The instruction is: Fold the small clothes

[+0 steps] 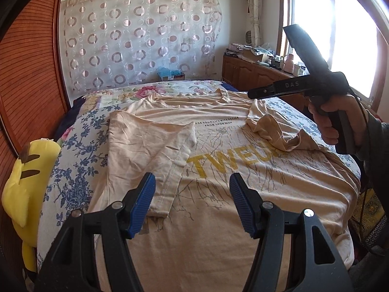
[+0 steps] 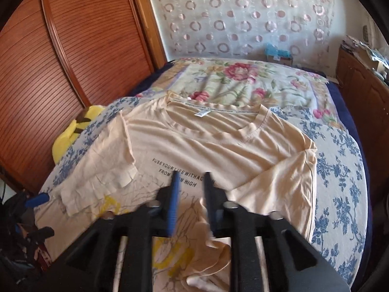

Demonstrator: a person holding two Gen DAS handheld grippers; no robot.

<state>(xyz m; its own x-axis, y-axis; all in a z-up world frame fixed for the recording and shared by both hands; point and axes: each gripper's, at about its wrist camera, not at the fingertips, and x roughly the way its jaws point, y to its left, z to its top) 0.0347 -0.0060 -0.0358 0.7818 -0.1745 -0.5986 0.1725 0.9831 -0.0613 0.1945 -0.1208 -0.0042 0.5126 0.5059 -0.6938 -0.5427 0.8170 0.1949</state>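
A beige T-shirt (image 1: 218, 146) with yellow "TWEU" lettering and black text lies flat on the bed, front up, collar away from me. Its left sleeve (image 1: 150, 146) is folded inward over the body. Its right sleeve (image 1: 274, 131) lies crumpled inward. My left gripper (image 1: 192, 189) is open and empty just above the shirt's lower part. In the right wrist view the shirt (image 2: 218, 146) fills the middle, and my right gripper (image 2: 190, 185) hovers above the chest text with a narrow gap between its blue pads, holding nothing. It also shows in the left wrist view (image 1: 252, 95), raised over the right sleeve.
The bed has a blue floral sheet (image 2: 340, 160) and a flowered blanket (image 2: 243, 82) beyond the collar. A yellow plush toy (image 1: 26, 180) sits at the bed's left edge beside a wooden wardrobe (image 2: 85, 48). A cluttered wooden cabinet (image 1: 255, 73) stands under the window at right.
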